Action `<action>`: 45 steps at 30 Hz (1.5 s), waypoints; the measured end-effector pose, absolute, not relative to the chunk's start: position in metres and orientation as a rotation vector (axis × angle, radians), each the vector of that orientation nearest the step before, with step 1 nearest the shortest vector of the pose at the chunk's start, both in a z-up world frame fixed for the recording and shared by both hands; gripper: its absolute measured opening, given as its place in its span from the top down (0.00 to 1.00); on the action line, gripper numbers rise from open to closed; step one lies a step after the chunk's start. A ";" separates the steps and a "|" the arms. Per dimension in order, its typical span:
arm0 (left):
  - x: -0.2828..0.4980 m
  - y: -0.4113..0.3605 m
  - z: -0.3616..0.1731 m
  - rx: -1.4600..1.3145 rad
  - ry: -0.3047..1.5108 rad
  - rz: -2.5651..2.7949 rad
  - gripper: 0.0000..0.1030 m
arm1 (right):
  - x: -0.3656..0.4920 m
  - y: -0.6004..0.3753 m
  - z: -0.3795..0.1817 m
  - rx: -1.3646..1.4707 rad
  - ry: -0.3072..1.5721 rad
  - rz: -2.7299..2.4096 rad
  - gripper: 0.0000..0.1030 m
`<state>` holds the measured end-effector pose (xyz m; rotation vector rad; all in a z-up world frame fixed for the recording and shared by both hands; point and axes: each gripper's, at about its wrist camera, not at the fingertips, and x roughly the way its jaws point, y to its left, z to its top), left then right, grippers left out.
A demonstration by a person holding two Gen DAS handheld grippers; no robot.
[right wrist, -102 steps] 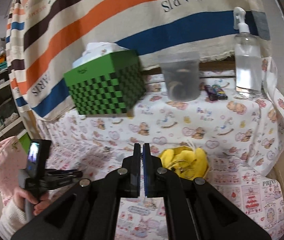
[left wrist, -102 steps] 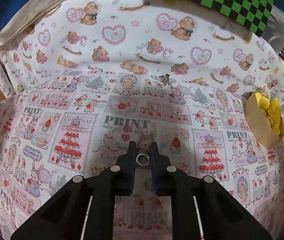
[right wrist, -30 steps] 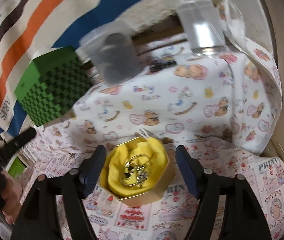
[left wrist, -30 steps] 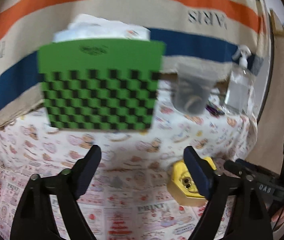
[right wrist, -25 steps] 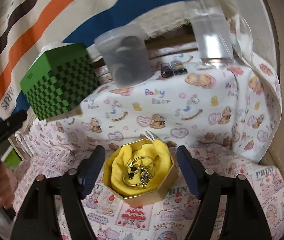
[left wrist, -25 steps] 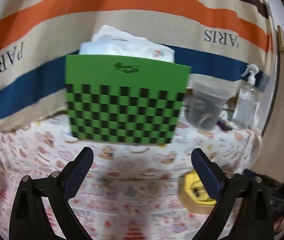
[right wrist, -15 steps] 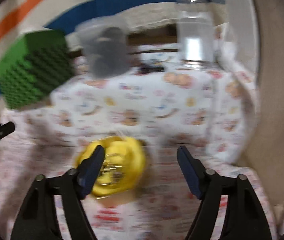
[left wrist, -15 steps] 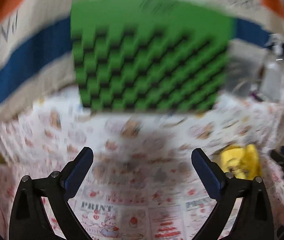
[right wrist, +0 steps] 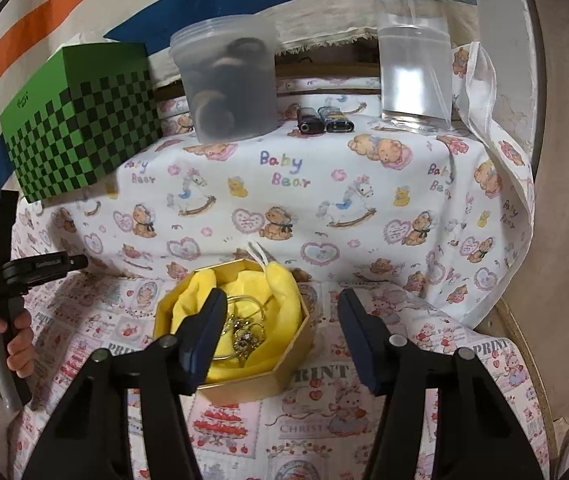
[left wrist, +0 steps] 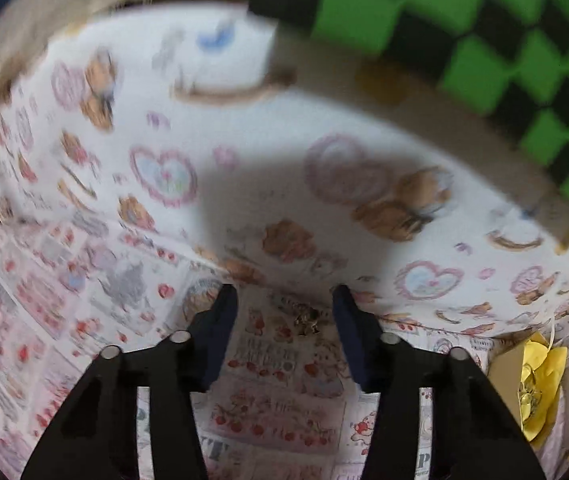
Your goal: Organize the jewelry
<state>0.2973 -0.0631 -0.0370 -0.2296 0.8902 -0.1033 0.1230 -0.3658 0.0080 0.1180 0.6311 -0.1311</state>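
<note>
Pretty blurry shot, but the left gripper [left wrist: 284, 300] is tilted down over the printed cloth [left wrist: 276, 380] with its jaws closing, and a small metal jewelry piece [left wrist: 306, 321] lies on the cloth between the fingertips [left wrist: 224, 308], not touched by either one. Up top right there's a green-and-black checkered box [left wrist: 484, 36] (really smeared). At the right edge sits a gold box [left wrist: 504, 368] with yellow lining [left wrist: 544, 376], something shiny in it, too small to make out.
</note>
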 end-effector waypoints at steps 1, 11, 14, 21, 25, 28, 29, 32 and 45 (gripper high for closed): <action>0.298 -0.063 -0.040 -0.230 0.901 -0.111 0.59 | 0.124 -0.366 0.008 0.116 0.633 -0.131 0.46; 0.310 -0.071 -0.052 -0.260 0.926 -0.206 0.92 | 0.126 -0.367 0.006 0.107 0.639 -0.135 0.47; 0.309 -0.070 -0.053 -0.262 0.923 -0.205 0.92 | 0.126 -0.369 0.006 0.112 0.642 -0.141 0.47; 0.263 -0.076 -0.032 -0.182 0.871 -0.225 0.92 | 0.122 -0.366 0.011 0.115 0.629 -0.128 0.47; 0.225 -0.082 -0.017 -0.150 0.846 -0.239 0.92 | 0.121 -0.366 0.011 0.143 0.636 -0.091 0.46; 0.199 -0.092 -0.002 -0.124 0.802 -0.272 0.92 | 0.123 -0.370 0.010 0.200 0.660 -0.031 0.46; 0.190 -0.098 0.003 -0.133 0.783 -0.297 0.92 | 0.123 -0.372 0.009 0.223 0.664 -0.026 0.46; 0.176 -0.109 0.027 -0.163 0.750 -0.376 0.92 | 0.122 -0.377 0.010 0.262 0.661 -0.007 0.46; 0.184 -0.209 0.051 -0.152 0.770 -0.594 0.92 | 0.126 -0.421 -0.007 0.481 0.708 -0.115 0.44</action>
